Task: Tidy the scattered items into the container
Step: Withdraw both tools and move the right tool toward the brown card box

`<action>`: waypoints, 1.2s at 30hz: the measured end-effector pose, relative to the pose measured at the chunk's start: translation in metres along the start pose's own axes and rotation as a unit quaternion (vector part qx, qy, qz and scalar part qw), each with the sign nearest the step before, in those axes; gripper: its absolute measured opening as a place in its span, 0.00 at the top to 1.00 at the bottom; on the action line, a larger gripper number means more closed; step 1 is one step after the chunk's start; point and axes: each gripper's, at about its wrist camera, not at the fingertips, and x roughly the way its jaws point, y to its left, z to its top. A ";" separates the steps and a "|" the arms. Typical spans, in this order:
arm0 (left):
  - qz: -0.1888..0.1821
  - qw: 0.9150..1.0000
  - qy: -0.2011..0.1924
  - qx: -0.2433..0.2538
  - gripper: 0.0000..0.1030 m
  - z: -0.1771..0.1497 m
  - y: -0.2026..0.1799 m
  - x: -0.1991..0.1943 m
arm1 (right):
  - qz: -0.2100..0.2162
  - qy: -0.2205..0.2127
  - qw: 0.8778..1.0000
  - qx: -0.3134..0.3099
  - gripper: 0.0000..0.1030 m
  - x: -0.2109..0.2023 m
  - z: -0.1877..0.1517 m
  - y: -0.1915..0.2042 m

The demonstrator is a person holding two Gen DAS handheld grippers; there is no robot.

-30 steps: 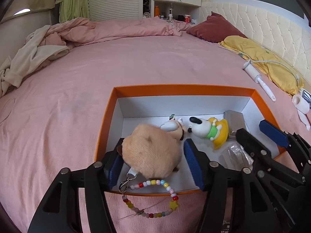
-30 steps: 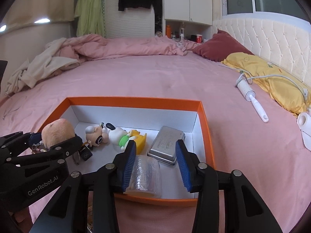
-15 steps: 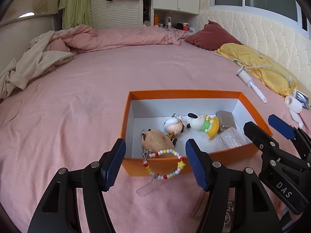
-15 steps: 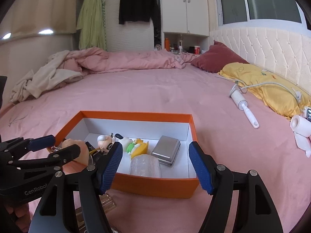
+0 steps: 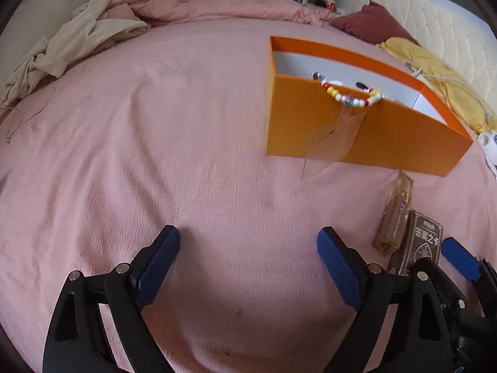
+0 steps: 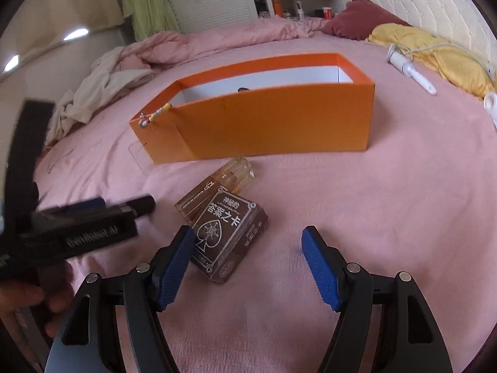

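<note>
The orange box (image 5: 357, 124) (image 6: 273, 124) stands on the pink bed. A beaded chain (image 5: 351, 96) with a clear tag (image 5: 332, 143) hangs over its near wall. A brown card box (image 6: 226, 236) (image 5: 422, 242) and an amber bottle (image 6: 217, 186) (image 5: 394, 214) lie on the bed in front of the box. My left gripper (image 5: 248, 264) is open and empty, low over bare bedding left of them. My right gripper (image 6: 248, 264) is open and empty, just short of the card box.
A lint roller (image 6: 410, 68), a yellow pillow (image 6: 435, 56) and a dark red pillow (image 6: 360, 15) lie at the right. Crumpled bedding and clothes (image 5: 77, 40) lie at the far left. The left gripper's body (image 6: 77, 230) shows blurred at the left of the right wrist view.
Both grippers have let go of the plush and the clear pack in the box, opened, and pulled back and down toward the card box and bottle.
</note>
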 end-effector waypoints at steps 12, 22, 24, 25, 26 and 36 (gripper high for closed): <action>-0.004 1.000 -0.007 -0.003 0.10 -0.002 0.006 -0.001 | -0.025 0.008 0.998 -0.056 0.33 0.006 0.002 0.019; -0.008 1.000 -0.011 -0.003 0.10 -0.007 0.030 -0.004 | -0.062 -0.010 0.998 0.030 0.38 -0.010 0.006 -0.036; -0.009 1.000 -0.013 -0.004 0.10 -0.008 0.033 -0.006 | -0.053 -0.010 0.998 0.027 0.38 -0.008 0.009 -0.033; -0.010 1.000 -0.014 -0.004 0.10 -0.009 0.035 -0.007 | -0.050 -0.010 0.998 0.023 0.38 -0.008 0.009 -0.031; -0.012 1.000 -0.015 -0.004 0.10 -0.009 0.036 -0.008 | -0.047 -0.011 0.999 0.017 0.38 -0.007 0.010 -0.028; -0.009 1.000 -0.015 -0.003 0.10 -0.005 0.026 -0.006 | -0.045 0.013 0.999 0.002 0.60 0.016 0.021 -0.024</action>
